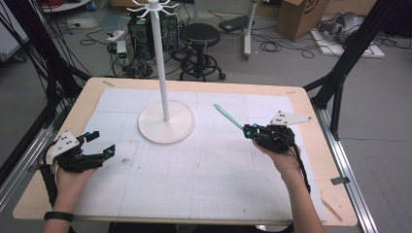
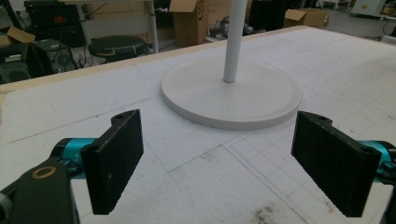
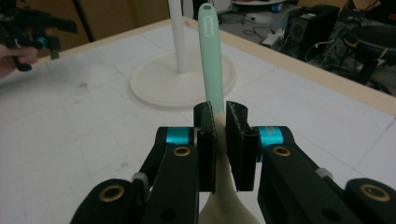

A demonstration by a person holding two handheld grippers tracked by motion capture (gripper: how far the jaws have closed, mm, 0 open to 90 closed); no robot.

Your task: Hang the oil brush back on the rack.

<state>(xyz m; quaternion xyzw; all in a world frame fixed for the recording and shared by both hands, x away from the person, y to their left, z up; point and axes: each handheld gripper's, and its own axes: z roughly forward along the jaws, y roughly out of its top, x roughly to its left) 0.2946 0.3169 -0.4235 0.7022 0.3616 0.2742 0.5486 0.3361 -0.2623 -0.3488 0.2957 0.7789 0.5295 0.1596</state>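
On the wooden table — white gridded mat, stool behind

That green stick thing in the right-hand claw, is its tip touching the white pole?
Apart. In the high view the mint-green handle held by the right gripper ends well to the right of the white pole, with bare mat between them.

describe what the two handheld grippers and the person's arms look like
Both tools, left and right, are black frames with flat black rectangular pads, turquoise collars and brass-ringed pivots. Each carries a grey three-cornered plate with dark dots, and black cables trail along the forearms. A black wristband sits on the left wrist; no sleeves show.
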